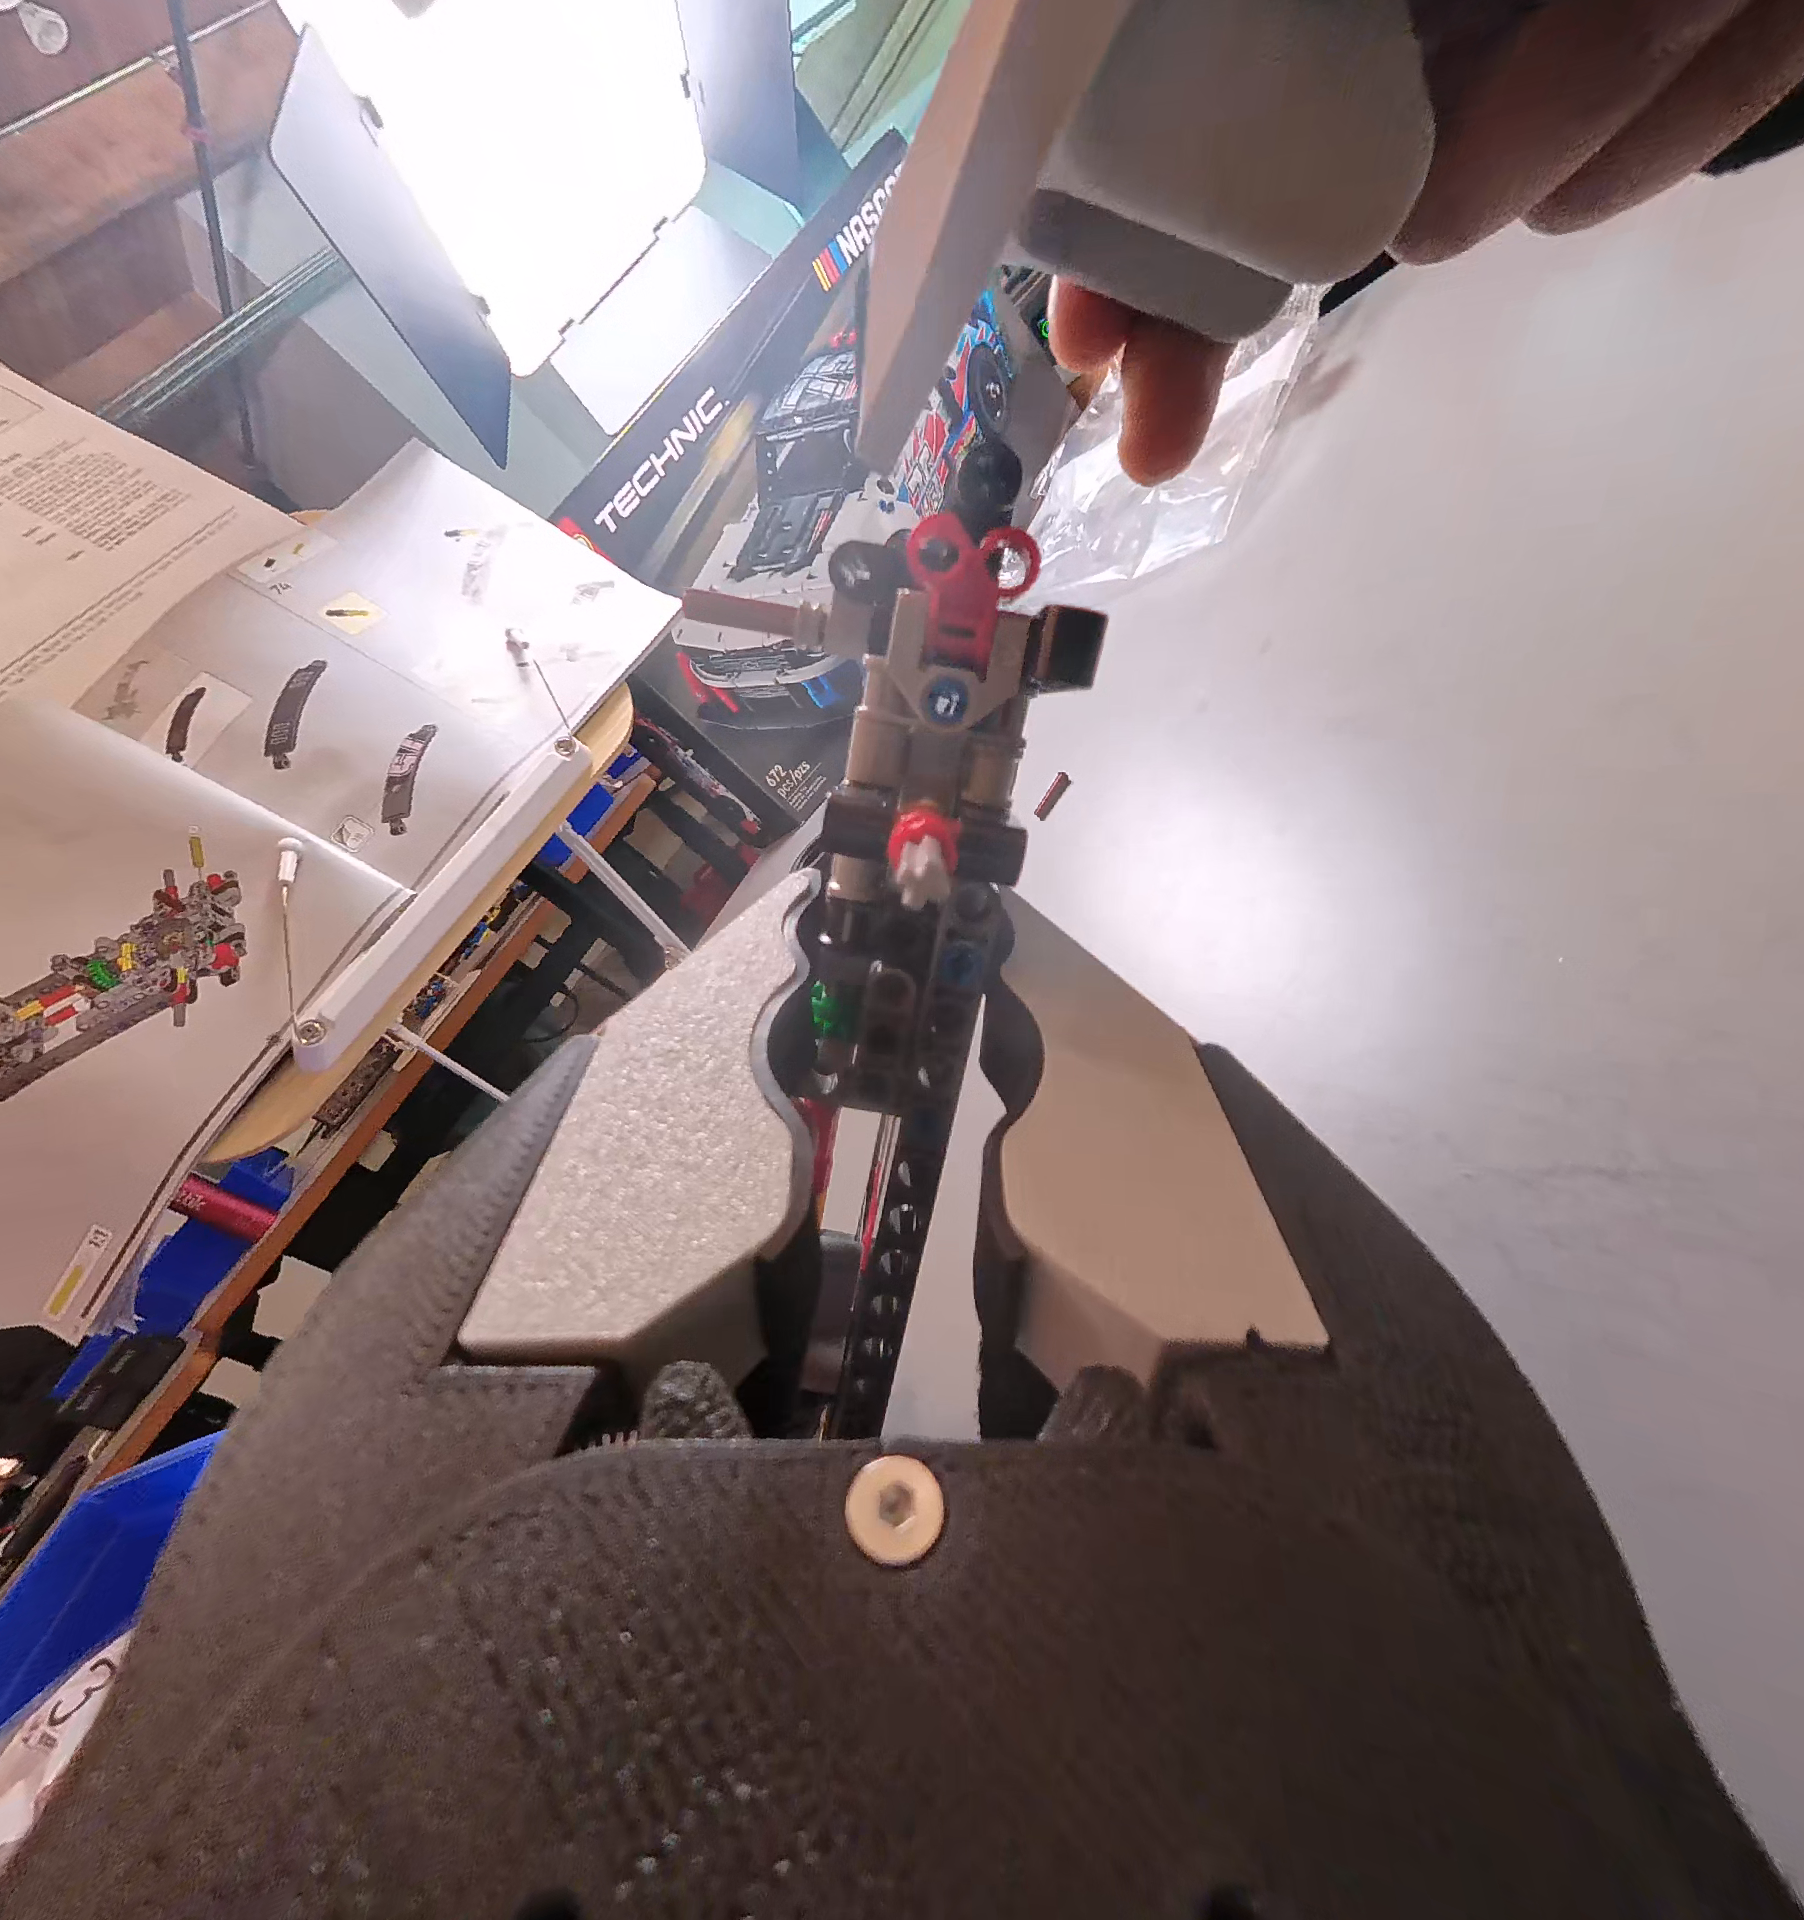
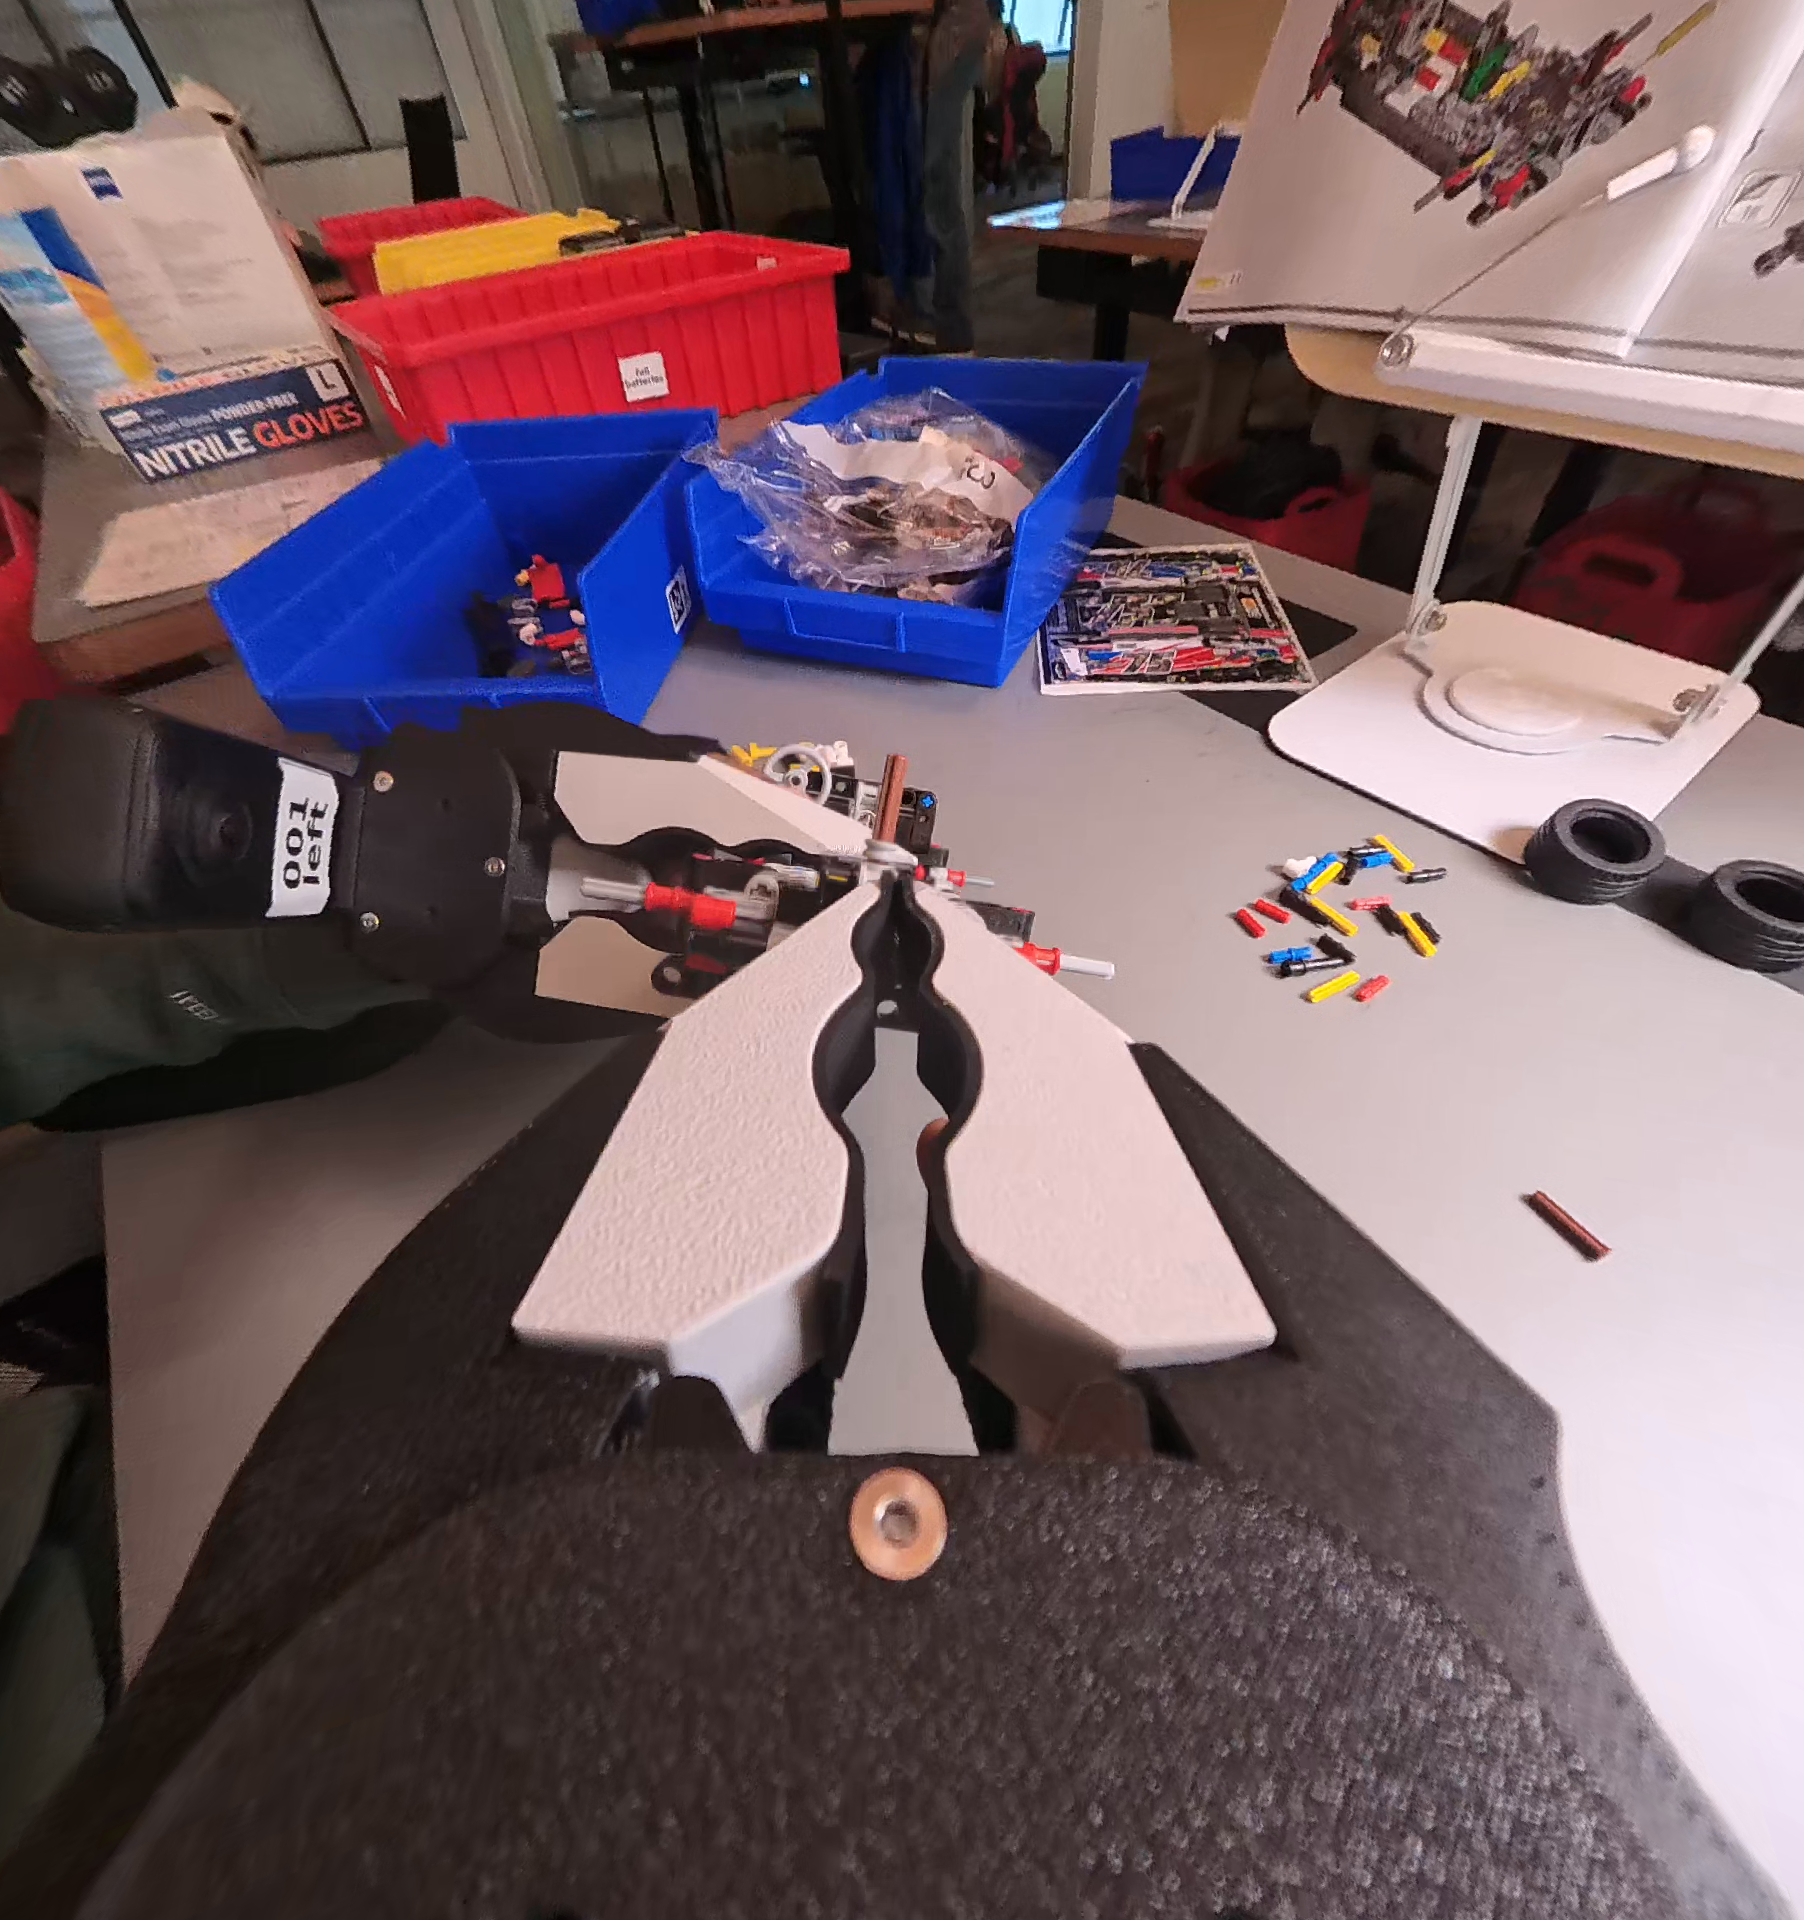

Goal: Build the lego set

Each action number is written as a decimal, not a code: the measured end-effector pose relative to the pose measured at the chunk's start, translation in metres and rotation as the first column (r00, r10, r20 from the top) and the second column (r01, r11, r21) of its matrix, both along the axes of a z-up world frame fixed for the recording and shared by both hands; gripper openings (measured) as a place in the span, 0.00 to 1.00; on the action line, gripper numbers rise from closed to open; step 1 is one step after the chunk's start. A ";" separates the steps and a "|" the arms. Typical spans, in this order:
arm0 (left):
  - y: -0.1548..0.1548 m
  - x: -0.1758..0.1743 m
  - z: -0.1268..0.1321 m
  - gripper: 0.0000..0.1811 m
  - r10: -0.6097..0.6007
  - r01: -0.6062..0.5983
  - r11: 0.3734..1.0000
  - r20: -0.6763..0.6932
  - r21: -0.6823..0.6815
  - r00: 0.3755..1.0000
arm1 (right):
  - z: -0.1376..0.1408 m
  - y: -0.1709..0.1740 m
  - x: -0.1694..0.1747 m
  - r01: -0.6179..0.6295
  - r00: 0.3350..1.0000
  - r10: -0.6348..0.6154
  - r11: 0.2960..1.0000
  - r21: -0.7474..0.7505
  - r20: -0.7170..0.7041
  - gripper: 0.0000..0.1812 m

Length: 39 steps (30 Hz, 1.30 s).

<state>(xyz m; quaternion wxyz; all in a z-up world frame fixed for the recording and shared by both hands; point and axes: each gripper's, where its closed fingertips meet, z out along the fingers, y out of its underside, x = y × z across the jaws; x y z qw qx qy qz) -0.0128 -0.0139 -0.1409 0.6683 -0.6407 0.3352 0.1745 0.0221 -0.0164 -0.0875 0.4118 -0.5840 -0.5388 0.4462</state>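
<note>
Left gripper (image 1: 893, 997) clamps the chassis (image 1: 929, 748), long axis running forward; right gripper (image 2: 893, 899), tips pinched at its far end, nearer the brown axle (image 2: 890, 795).

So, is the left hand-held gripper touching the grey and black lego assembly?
Touching. The left wrist view shows the left hand-held gripper shut on the grey and black lego assembly, both fingers pressing its lower part.
</note>
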 end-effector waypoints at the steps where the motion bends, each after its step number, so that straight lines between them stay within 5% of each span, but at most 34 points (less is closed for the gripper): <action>1: 0.000 0.000 0.000 0.13 0.002 -0.002 1.000 -0.003 -0.001 1.000 | -0.002 0.000 -0.001 0.002 1.000 -0.002 1.000 -0.009 0.016 0.00; 13: 0.009 -0.002 -0.011 0.14 0.067 -0.068 0.997 -0.074 -0.019 0.995 | -0.006 0.000 -0.008 0.039 0.997 -0.044 0.996 0.077 0.058 0.01; 22: 0.009 0.003 -0.018 0.13 0.059 -0.063 0.997 -0.120 -0.032 0.991 | -0.015 0.014 -0.021 0.032 0.996 -0.038 0.997 0.076 0.082 0.17; 25: 0.010 0.003 -0.022 0.14 0.060 -0.067 0.997 -0.139 -0.047 0.989 | -0.024 0.015 -0.023 0.008 0.993 -0.019 0.996 0.090 0.120 0.01; 33: 0.011 0.002 -0.022 0.13 0.071 -0.078 0.996 -0.150 -0.046 0.986 | -0.023 0.016 -0.022 -0.004 0.994 -0.003 0.998 0.057 0.112 0.00; 39: 0.011 0.000 -0.022 0.14 0.081 -0.089 0.995 -0.148 -0.047 0.986 | -0.019 0.020 -0.006 -0.048 0.992 0.056 0.996 -0.070 0.109 0.14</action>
